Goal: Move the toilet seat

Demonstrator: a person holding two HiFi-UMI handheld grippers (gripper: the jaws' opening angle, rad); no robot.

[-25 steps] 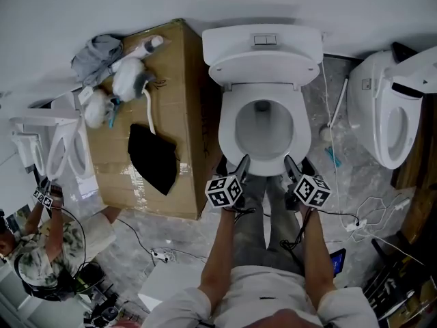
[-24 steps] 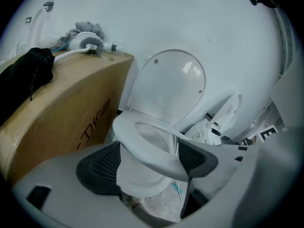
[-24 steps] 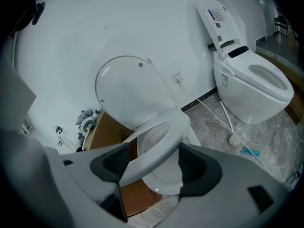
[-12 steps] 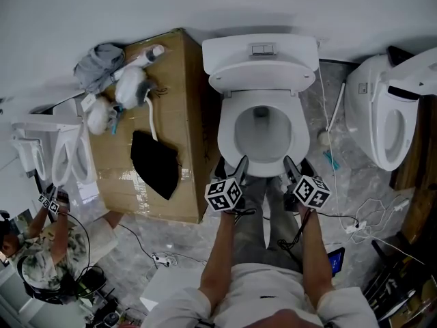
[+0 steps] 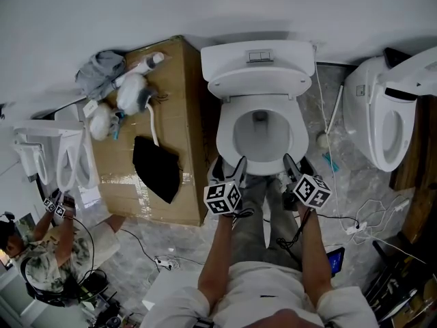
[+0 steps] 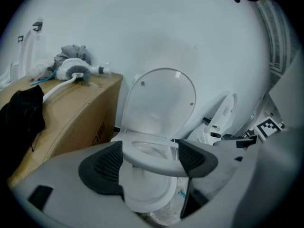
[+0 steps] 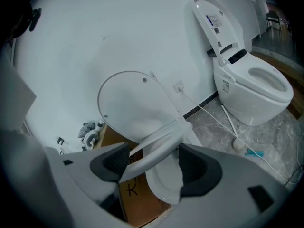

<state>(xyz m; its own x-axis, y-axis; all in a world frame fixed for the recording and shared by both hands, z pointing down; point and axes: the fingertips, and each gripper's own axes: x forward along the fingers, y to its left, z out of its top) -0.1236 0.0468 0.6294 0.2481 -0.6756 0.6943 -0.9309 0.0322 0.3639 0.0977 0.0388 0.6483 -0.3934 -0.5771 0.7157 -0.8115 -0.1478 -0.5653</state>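
The person stands at the near edge, with one forearm reaching to each tool. The left tool [image 5: 230, 167] and the right tool [image 5: 298, 167] sit side by side at the near rim of the toilet.

Both tools are released, jaws spread wide. In the left gripper view the front of the toilet seat [image 6: 152, 158] lies across the gap from pad to pad. In the right gripper view the seat runs from the left pad up and away toward the hinge, clear of the right pad. The seat's near end is lifted off the bowl [image 6: 142, 194].

Beyond it the lid [image 6: 159, 103] stands upright against the cistern [image 5: 258, 46] at the far wall. A cardboard box [image 5: 181, 115] stands just left of the toilet, with a black cloth [image 5: 156, 168] on it. A second toilet [image 5: 382, 125] is well apart on the right.
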